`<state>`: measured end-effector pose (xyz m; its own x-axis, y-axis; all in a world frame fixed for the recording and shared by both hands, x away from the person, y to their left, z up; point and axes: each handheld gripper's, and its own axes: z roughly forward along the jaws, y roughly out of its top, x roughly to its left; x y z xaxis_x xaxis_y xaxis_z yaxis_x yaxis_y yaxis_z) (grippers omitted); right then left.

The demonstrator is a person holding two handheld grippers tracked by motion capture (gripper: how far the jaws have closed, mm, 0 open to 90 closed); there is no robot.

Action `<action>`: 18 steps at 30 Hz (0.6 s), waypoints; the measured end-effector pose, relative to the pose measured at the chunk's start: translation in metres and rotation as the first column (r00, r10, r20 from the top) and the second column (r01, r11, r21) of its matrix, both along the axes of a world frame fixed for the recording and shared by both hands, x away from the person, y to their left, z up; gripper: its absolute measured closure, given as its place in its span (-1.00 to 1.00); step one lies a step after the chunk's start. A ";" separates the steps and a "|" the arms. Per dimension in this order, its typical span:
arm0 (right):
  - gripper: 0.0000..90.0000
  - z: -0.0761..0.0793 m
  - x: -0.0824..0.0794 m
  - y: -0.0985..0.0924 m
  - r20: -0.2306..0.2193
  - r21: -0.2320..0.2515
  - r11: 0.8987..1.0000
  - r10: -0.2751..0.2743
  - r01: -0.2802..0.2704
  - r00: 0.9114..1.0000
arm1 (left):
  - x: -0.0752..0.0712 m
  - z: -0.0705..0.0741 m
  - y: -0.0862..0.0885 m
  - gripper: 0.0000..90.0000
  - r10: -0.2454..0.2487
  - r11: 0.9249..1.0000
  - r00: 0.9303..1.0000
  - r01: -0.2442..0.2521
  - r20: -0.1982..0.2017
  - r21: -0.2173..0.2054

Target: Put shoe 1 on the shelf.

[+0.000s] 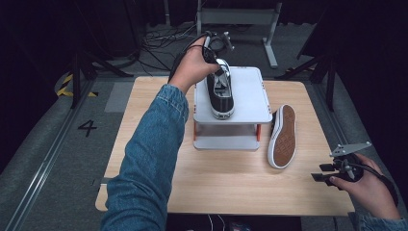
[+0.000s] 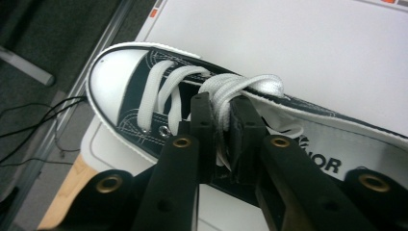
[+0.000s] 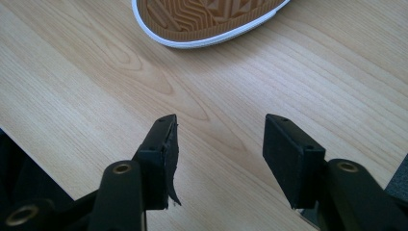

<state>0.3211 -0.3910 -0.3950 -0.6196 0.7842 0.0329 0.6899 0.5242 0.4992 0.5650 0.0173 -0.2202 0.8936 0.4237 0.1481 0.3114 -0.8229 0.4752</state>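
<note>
Here my left gripper (image 2: 223,120) pinches the laces (image 2: 231,89) of the sneaker (image 2: 144,91) on the stand (image 1: 250,91), and lifting away now could drag it off.

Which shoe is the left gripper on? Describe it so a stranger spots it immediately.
On the wooden table stands a grey two-tier rack. On its top shelf sits the black canvas sneaker, upright, with white laces. The other sneaker lies on the table, tan sole showing.
</note>
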 end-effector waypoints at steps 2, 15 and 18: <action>0.06 0.001 0.000 0.000 -0.001 0.003 1.000 0.000 0.000 1.000 | -0.004 -0.001 0.001 0.54 0.003 0.999 1.000 -0.003 -0.005 -0.038; 0.15 0.003 0.010 0.006 0.023 0.018 1.000 0.001 -0.002 1.000 | -0.048 0.023 0.040 -0.14 -0.015 0.993 1.000 0.014 -0.008 -0.116; 0.17 0.005 0.014 0.004 0.067 0.025 1.000 -0.016 0.014 0.998 | -0.066 0.024 0.057 -0.16 -0.019 0.990 1.000 0.017 -0.008 -0.140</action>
<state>0.3355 -0.3867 -0.3897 -0.6094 0.7928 0.0105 0.6619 0.5014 0.5573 0.4992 0.0742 -0.1960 0.9024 0.4234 0.0800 0.3020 -0.7540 0.5834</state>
